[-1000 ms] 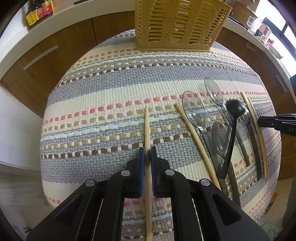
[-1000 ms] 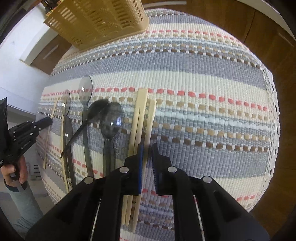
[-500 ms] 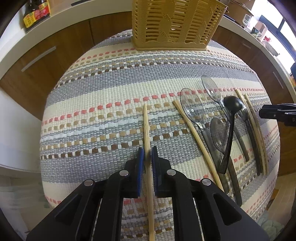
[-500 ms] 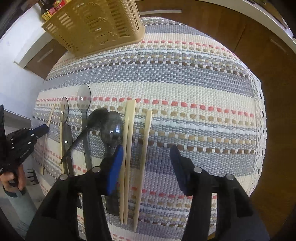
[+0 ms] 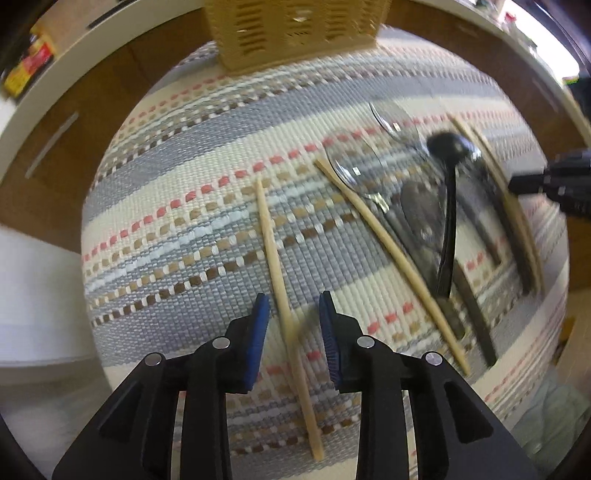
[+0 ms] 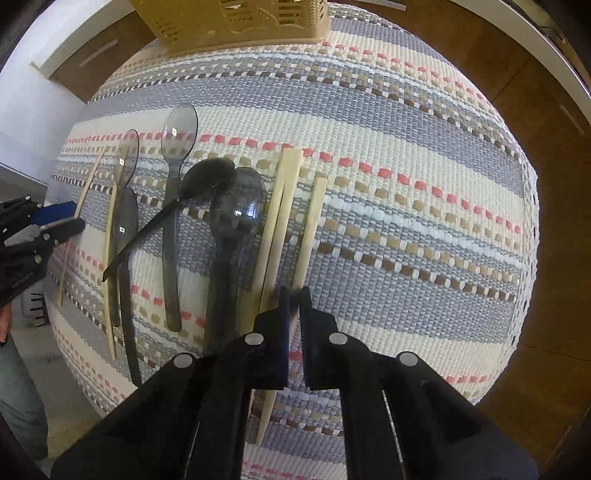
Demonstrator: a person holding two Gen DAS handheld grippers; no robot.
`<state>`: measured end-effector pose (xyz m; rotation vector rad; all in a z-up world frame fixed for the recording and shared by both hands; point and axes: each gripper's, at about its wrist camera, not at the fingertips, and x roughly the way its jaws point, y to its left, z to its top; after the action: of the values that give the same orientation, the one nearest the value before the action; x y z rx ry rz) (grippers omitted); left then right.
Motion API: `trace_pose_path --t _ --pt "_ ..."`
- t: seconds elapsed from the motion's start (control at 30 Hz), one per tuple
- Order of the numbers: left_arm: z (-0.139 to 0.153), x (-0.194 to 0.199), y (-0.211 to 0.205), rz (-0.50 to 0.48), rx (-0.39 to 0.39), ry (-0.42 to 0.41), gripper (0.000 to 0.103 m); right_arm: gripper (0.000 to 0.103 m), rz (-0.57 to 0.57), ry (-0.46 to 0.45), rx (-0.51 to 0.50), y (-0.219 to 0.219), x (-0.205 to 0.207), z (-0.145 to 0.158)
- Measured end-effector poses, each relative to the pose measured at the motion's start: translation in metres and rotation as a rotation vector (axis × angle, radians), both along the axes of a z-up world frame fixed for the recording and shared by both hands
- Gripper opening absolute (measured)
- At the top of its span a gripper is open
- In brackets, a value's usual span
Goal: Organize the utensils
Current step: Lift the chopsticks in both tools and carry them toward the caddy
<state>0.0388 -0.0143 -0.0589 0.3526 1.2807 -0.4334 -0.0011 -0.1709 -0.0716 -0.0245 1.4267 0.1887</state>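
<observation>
1. While the woven striped mat (image 6: 388,122) of grey, cream and coral bands covers the table, the left gripper (image 5: 291,317) stands over its left part, blue ribbed pads spread; its jaws have just been opening, and a thin pale wooden chopstick (image 5: 275,258) lies loose between them on the weave.
2. Rightward lies a second pale slanted chopstick (image 5: 391,243), then smoky translucent plastic spoons (image 6: 177,147) with rounded bowls, crossed by a glossy black slim-handled ladle-shaped spoon (image 6: 207,177).
3. Beside these lie two flat square-ended bamboo chopsticks (image 6: 277,214), touching along their length.
4. Just right of that pair, the right gripper (image 6: 293,295) has just been closing; its jaws are clamped on a third tapered bamboo chopstick (image 6: 310,229).
5. At the mat's far edge stands a tan slotted plastic basket (image 6: 236,22).
</observation>
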Motion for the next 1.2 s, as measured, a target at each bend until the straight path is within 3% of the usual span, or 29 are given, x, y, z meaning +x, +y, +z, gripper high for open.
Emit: trace_pose_path --t 0.03,0.1,0.23,0.33,0.47,0.67,0.83,0.97,1.2 --pt "0.0 0.0 -0.001 -0.003 0.007 -0.002 0.026 0.004 0.001 0.0 0.011 -0.01 0.005 -0.001" --pt "0.001 0.0 -0.003 -0.001 0.013 -0.011 0.003 0.004 -0.001 -0.004 0.028 -0.016 0.005 -0.002" --pt "0.003 -0.002 -0.004 0.051 -0.004 -0.048 0.003 0.004 0.001 -0.083 0.066 -0.037 0.002 0.014" --pt "0.016 -0.004 0.001 0.09 -0.082 -0.085 0.003 0.004 0.01 -0.153 0.112 -0.048 -0.002 0.027" --pt "0.06 0.0 0.018 0.134 -0.232 -0.193 0.003 0.003 0.012 -0.262 0.17 -0.057 -0.006 0.061" --pt "0.15 0.022 0.031 0.212 -0.465 -0.422 0.003 0.0 0.017 -0.516 0.285 -0.064 0.007 0.139" --pt "0.187 0.042 0.027 0.228 -0.534 -0.519 0.003 0.0 0.046 -0.651 0.338 -0.069 0.035 0.172" --pt "0.181 0.047 0.025 0.213 -0.549 -0.508 0.003 0.001 0.047 -0.573 0.346 -0.078 0.039 0.151" --pt "0.144 0.05 0.024 0.208 -0.571 -0.433 0.003 0.005 -0.058 -0.268 0.387 -0.103 0.055 0.071"
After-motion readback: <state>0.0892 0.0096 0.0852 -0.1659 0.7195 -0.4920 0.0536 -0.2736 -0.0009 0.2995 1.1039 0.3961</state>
